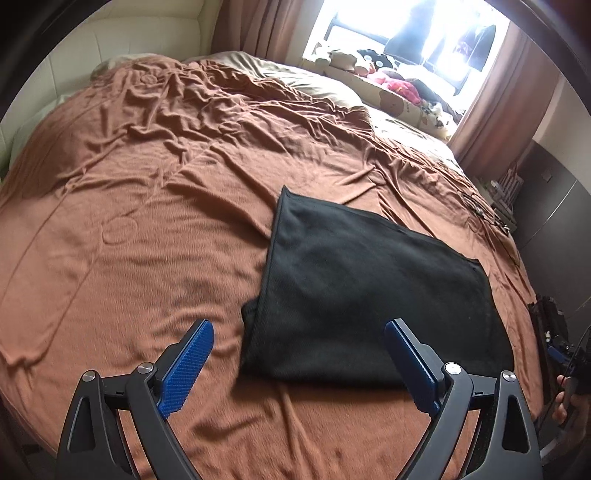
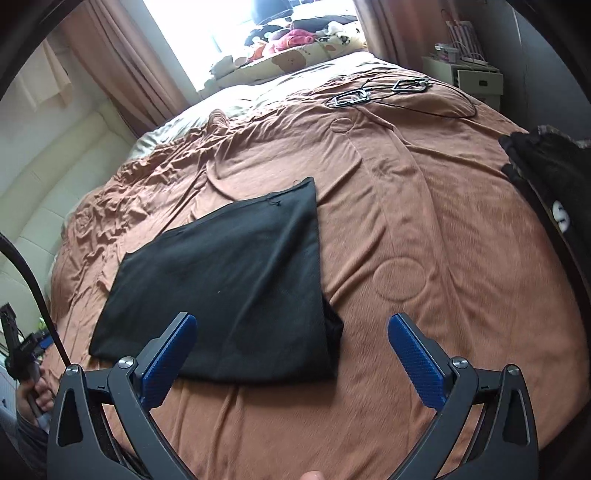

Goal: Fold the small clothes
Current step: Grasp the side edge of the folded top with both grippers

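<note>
Black garment point(image 1: 365, 295) — folded flat on brown bedspread point(image 1: 147, 240).

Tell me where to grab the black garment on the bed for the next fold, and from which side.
Probably the two near corners of the black garment, one per gripper, coming in from the near edge of the bed. It lies flat on the brown bedspread; the layered near edge faces both open grippers, left gripper and right gripper, which hold nothing.

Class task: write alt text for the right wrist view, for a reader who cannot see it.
A folded black garment lies flat on a rumpled brown bedspread. The right tongs hang open above its near edge, holding nothing. Black cables lie farther back, near a bright window.
</note>
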